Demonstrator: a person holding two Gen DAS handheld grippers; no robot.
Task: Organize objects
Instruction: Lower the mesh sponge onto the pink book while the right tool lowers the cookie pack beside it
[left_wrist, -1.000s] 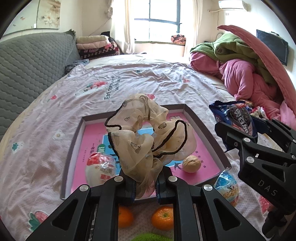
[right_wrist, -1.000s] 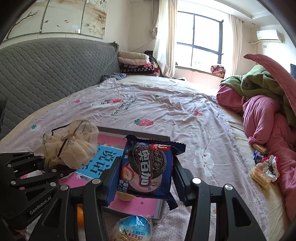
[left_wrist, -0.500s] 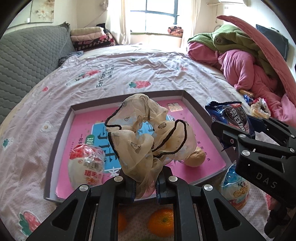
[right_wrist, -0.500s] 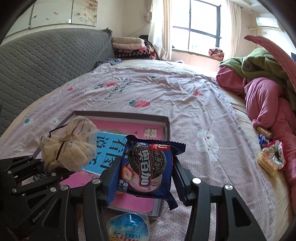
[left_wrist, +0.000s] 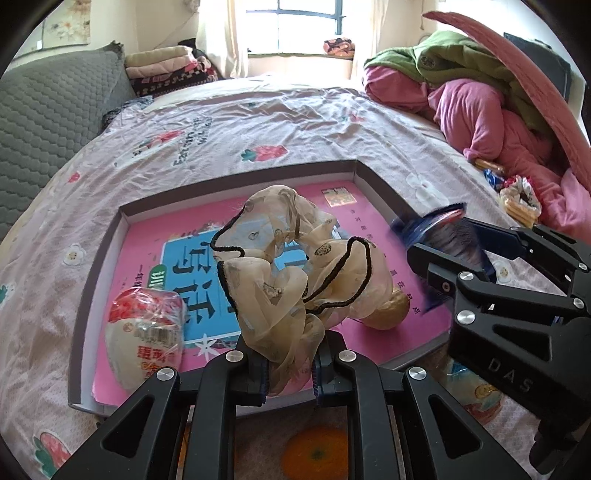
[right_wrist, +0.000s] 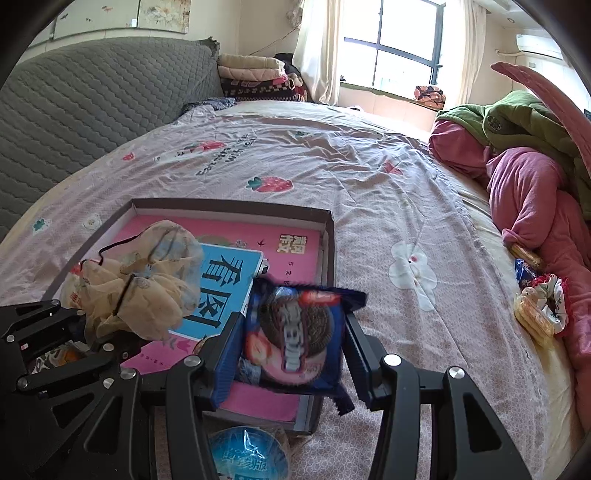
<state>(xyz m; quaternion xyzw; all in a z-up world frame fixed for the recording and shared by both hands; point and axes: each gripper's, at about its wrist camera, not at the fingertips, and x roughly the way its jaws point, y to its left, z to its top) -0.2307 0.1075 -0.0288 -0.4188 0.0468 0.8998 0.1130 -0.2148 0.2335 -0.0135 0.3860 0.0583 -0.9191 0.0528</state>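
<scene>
My left gripper (left_wrist: 289, 363) is shut on a beige scrunchie with black trim (left_wrist: 291, 266) and holds it above the near edge of a shallow box (left_wrist: 236, 181) with a pink and blue bottom. The scrunchie also shows in the right wrist view (right_wrist: 144, 284). My right gripper (right_wrist: 291, 339) has its jaws spread wider than a blue cookie packet (right_wrist: 295, 336), which looks blurred between them over the box's right near corner (right_wrist: 328, 236). In the box lie a red-and-white wrapped snack (left_wrist: 147, 332) and a walnut (left_wrist: 391, 310).
Oranges (left_wrist: 314, 450) lie on the bed in front of the box. A blue snack cup (right_wrist: 247, 454) sits by the box's near right corner. Loose snacks (right_wrist: 535, 306) lie at the right beside piled pink and green bedding (right_wrist: 524, 177). A grey headboard (right_wrist: 74, 103) stands at the left.
Both grippers moved forward over the box. The right gripper's jaws have opened and the cookie packet, held sharp before, now blurs and sits lower between them.
</scene>
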